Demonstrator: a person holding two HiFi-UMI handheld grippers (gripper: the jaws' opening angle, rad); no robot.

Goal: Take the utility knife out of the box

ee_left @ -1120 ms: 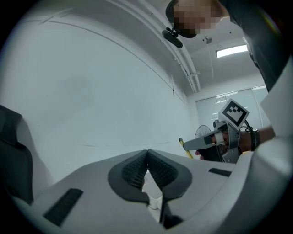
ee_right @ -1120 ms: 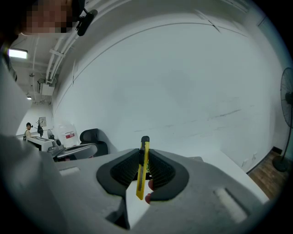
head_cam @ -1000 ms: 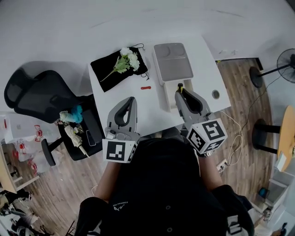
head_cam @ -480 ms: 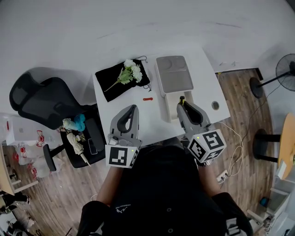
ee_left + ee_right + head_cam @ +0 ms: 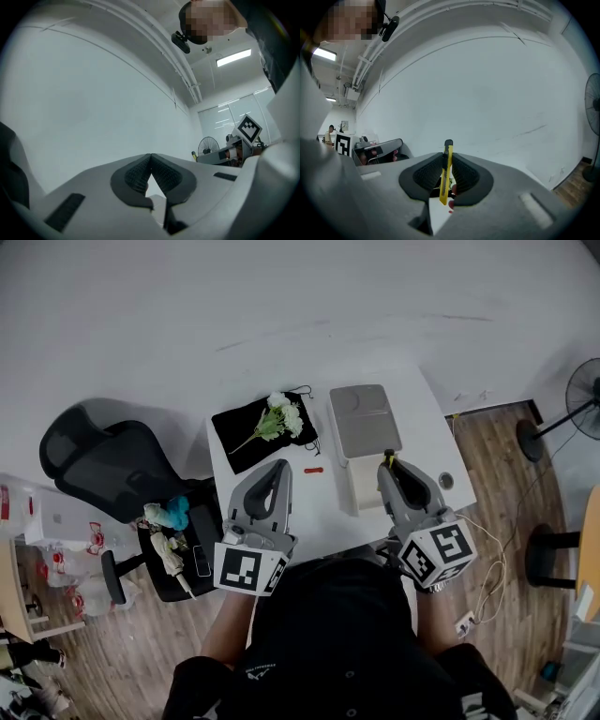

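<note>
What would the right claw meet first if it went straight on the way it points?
Likely just the white wall: the right claw, shut on the utility knife, has nothing else ahead, though depth is unclear.

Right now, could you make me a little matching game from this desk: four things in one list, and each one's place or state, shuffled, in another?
Things:
1. slim yellow utility knife
2. bunch of white flowers
3. small red object
4. left gripper

Places or states:
A. lying on the black cloth
B. jaws together, nothing between them
C. clamped between the jaws of the right gripper
D. on the bare white table, beside the cloth

Pairs: 1-C, 2-A, 3-D, 4-B.
</note>
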